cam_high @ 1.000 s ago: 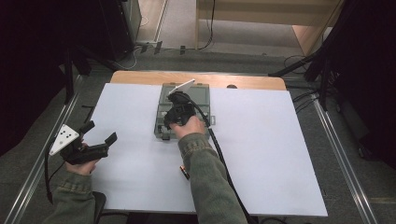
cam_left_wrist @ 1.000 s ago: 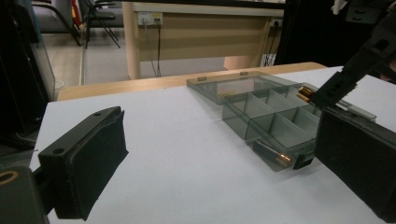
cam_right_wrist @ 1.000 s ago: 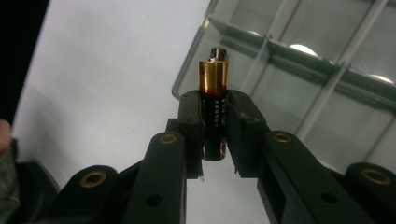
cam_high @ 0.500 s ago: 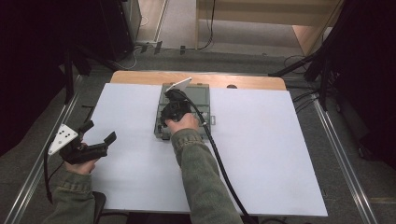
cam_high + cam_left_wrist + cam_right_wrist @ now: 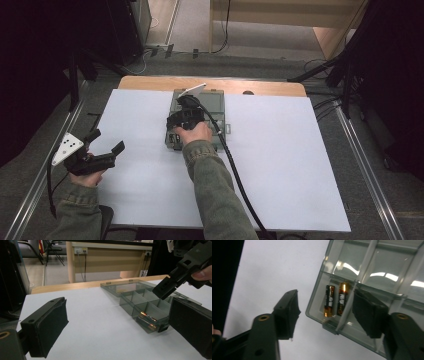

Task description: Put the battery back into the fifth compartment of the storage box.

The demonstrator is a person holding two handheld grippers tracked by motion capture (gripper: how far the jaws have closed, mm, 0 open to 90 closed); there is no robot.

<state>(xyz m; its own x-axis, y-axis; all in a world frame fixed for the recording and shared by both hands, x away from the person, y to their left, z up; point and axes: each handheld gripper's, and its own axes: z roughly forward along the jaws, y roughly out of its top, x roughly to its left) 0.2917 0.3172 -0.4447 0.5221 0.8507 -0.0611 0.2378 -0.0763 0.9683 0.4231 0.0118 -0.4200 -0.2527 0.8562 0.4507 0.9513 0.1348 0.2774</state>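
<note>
Right tongs (image 5: 324, 312) just opened, batteries (image 5: 335, 300) beneath, divider (image 5: 362, 272) beside

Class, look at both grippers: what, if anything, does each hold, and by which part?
Nothing. The right gripper has just opened above the batteries in the organiser box; the left gripper stands open.

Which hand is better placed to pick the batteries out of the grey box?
Right. The right gripper hangs over the compartment box, jaws open directly above the two batteries in its corner cell. The left gripper sits apart near the table's left edge, jaws open.
</note>
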